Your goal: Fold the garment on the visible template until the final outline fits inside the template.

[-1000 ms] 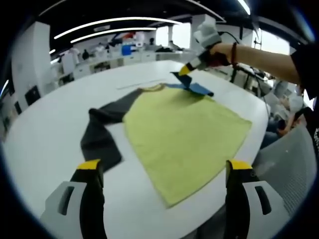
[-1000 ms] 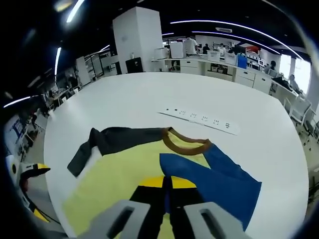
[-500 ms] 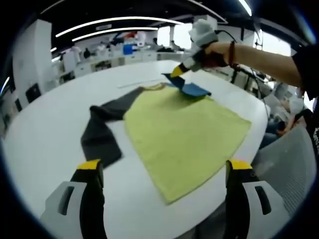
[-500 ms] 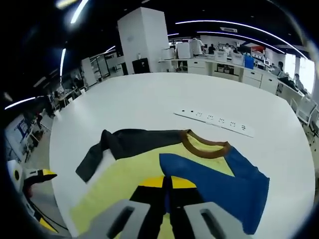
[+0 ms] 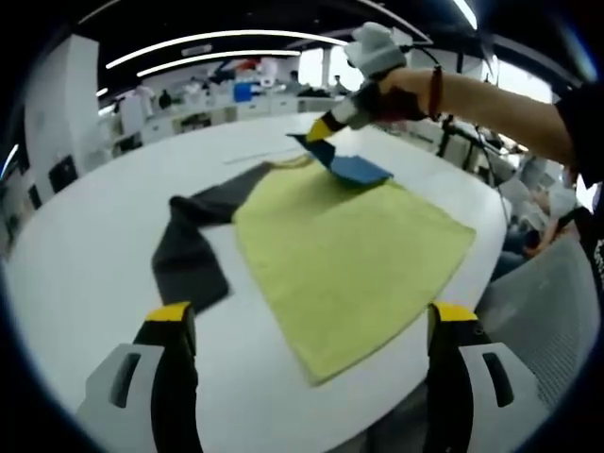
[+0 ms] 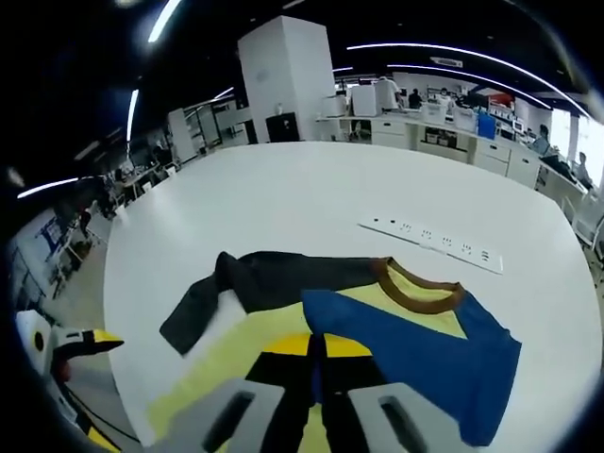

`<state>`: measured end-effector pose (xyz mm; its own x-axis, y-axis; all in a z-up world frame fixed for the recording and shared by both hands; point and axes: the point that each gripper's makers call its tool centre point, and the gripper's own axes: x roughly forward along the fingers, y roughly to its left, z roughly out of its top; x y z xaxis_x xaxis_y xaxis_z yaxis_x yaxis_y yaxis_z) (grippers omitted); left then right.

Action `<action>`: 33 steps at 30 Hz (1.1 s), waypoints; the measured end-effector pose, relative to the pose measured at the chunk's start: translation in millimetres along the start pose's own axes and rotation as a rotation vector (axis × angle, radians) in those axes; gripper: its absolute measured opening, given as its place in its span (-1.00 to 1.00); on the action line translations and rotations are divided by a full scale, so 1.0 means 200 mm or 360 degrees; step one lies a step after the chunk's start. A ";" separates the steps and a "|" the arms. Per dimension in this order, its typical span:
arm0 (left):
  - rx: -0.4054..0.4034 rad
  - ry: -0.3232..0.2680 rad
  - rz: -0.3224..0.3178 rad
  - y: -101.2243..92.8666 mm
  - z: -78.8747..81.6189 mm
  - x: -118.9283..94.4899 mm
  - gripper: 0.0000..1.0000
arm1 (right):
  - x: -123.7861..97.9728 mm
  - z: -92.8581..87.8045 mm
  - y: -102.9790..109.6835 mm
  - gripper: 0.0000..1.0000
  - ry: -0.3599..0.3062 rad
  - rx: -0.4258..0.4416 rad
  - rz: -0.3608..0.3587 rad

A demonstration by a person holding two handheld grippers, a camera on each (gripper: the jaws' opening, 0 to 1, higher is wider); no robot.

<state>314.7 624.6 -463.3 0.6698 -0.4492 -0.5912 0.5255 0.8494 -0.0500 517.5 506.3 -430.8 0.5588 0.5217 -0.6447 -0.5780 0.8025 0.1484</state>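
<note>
In the left gripper view the dark grey sleeve (image 5: 193,247) is seen at the left middle of the frame, bent and lying flat on the white tabletop (image 5: 85,264). The yellow body of the shirt (image 5: 354,250) is spread across the centre, its hem reaching toward the lower middle. No template outline can be made out on the tabletop. The left claw (image 5: 311,326) is held wide at the bottom of the frame, with nothing between its yellow-tipped jaws, short of the hem. At the upper right the blue sleeve (image 5: 347,165) is lifted at one corner, pinched by the right claw (image 5: 321,130).

In the right gripper view the grey sleeve (image 6: 245,288) lies at the left middle, the brown collar (image 6: 415,288) right of centre, and the blue sleeve (image 6: 406,359) runs from the closed jaws at the bottom toward the lower right. A power strip (image 6: 429,243) lies beyond the collar.

The step in hand is judged to be the folding of the blue sleeve inward. It is best carried low across the yellow body, kept taut so no crease is dragged in, and laid flat with its edge parallel to the side seam before being released
</note>
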 end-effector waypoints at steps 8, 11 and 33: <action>-0.0050 -0.0054 -0.0001 0.01 0.04 -0.01 0.97 | 0.03 -0.01 0.10 -1.00 0.0009 -0.0043 0.0045; -0.0049 -0.0048 0.0007 0.02 0.03 -0.01 0.97 | 0.04 -0.01 0.12 -1.00 0.0013 -0.0050 0.0059; -0.0080 -0.0037 0.0020 0.03 0.00 0.00 0.96 | 0.18 -0.08 0.20 -1.00 0.0058 -0.0062 0.0130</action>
<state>317.6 629.9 -462.3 0.6884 -0.4445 -0.5732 0.4906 0.8674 -0.0835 504.2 553.0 -460.5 0.4874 0.5732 -0.6586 -0.6436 0.7456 0.1726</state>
